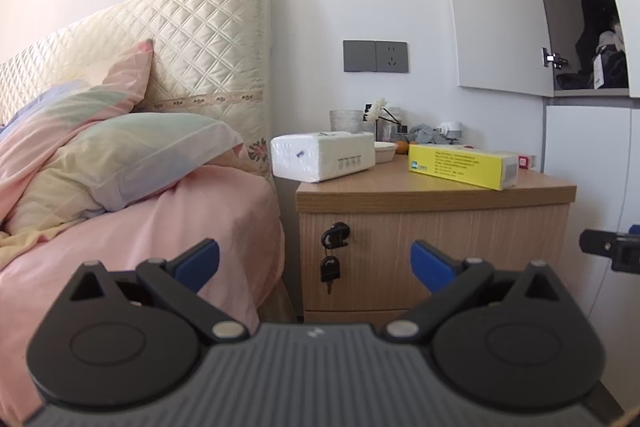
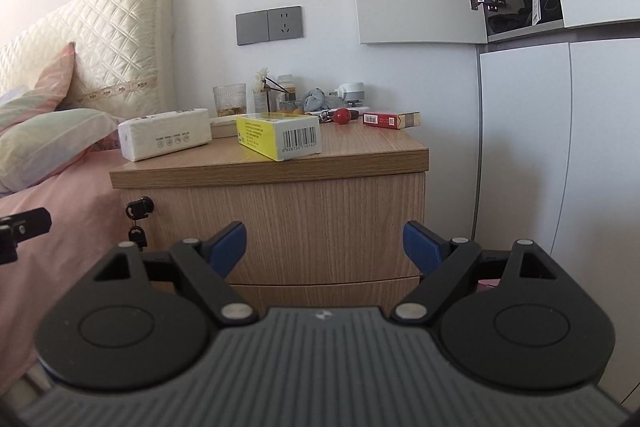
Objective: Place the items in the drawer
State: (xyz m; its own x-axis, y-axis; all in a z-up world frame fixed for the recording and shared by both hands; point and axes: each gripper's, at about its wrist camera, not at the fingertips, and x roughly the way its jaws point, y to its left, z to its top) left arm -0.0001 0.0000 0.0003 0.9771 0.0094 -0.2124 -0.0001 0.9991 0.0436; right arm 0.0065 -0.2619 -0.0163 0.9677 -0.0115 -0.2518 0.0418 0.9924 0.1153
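A wooden nightstand (image 1: 432,251) (image 2: 320,219) stands beside the bed, its top drawer (image 2: 280,223) closed, with a key (image 1: 330,269) (image 2: 138,233) hanging from the lock at the drawer's left. On top lie a white tissue pack (image 1: 322,155) (image 2: 164,139), a yellow box (image 1: 464,165) (image 2: 278,137), a red ball (image 2: 342,116) and a red and gold pack (image 2: 390,119). My left gripper (image 1: 315,263) is open, level with the drawer front and short of it. My right gripper (image 2: 324,245) is open too, facing the drawer front, nothing between its fingers.
A bed with pink bedding (image 1: 152,227) and pillows (image 1: 120,155) lies to the left. A glass (image 2: 229,99), a small vase with a flower, a bottle and a plug adapter crowd the back of the nightstand. White wardrobe doors (image 2: 560,147) stand to the right, one upper door open.
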